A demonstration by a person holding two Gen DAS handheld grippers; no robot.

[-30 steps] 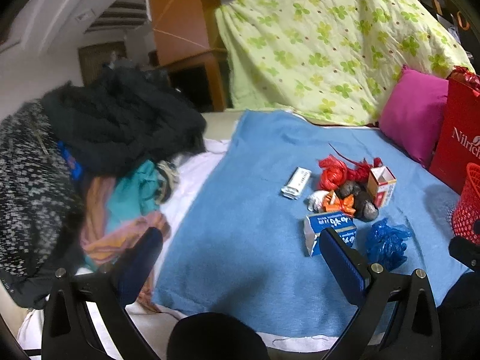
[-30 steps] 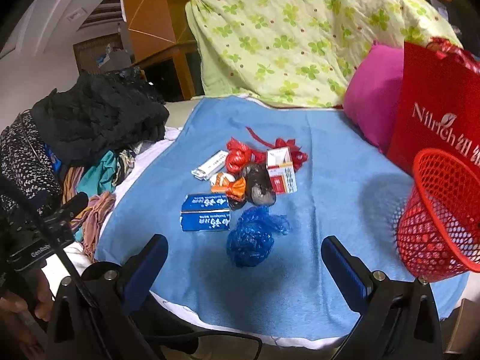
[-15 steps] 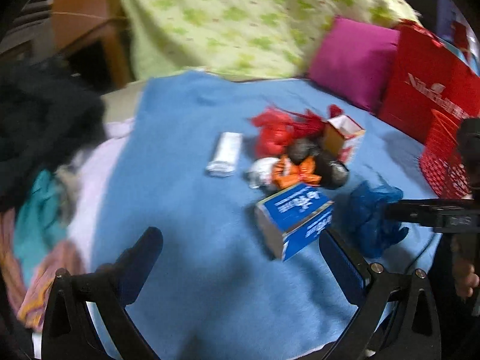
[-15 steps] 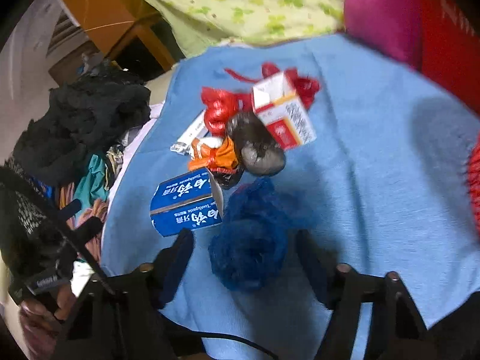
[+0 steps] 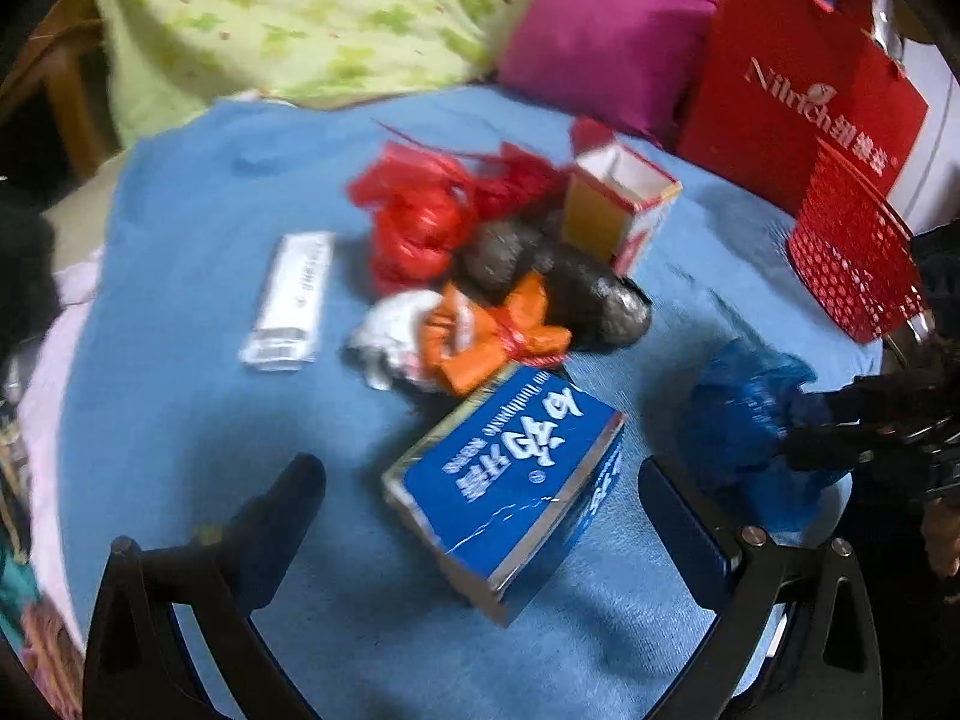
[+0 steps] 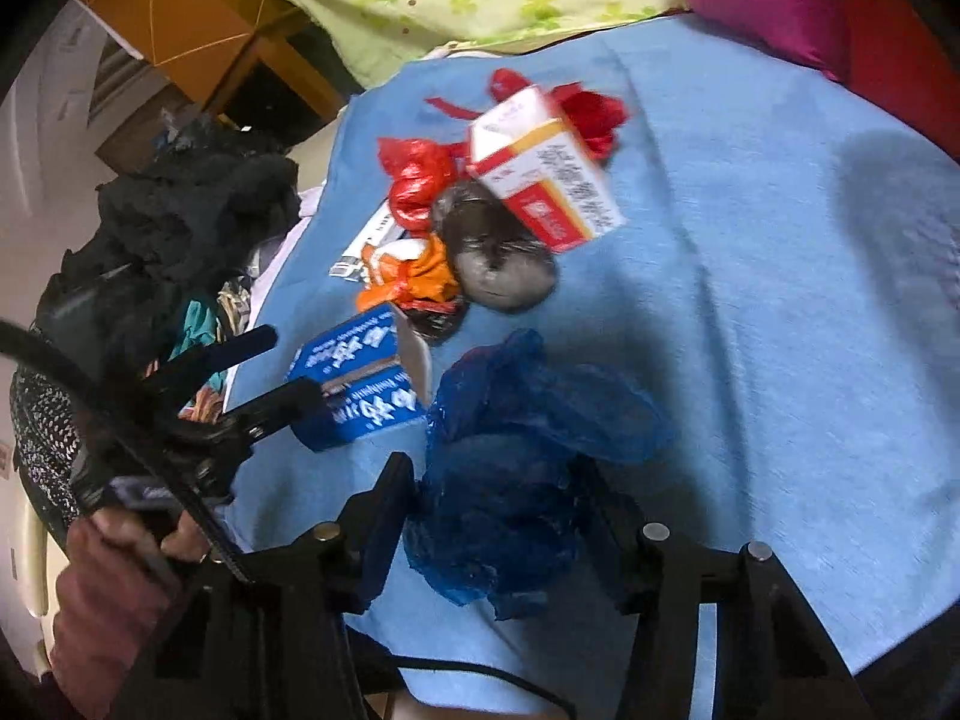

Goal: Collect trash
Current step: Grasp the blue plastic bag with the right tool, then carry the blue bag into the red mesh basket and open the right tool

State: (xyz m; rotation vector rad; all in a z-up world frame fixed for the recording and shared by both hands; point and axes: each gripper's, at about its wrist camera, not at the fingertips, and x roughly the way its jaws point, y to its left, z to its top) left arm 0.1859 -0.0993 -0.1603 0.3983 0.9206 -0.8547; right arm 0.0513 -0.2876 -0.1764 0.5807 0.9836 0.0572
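A heap of trash lies on a blue blanket. My left gripper hangs open just over the blue toothpaste box, whose near end lies between the wide fingers without touching them. In the right wrist view the left gripper reaches that box from the left. My right gripper is closing on the crumpled blue plastic bag; both pads press its sides. From the left wrist view the right gripper bites the bag. A red mesh basket stands at the right.
Behind the box lie an orange wrapper, a dark grey lump, a red plastic bag, an open red-and-white carton and a slim white box. A red paper bag and pink pillow stand behind; clothes pile up left.
Both grippers have come down and tilted toward the trash. The left one now straddles the blue box. The right jaws narrowed from wide open onto the blue bag.
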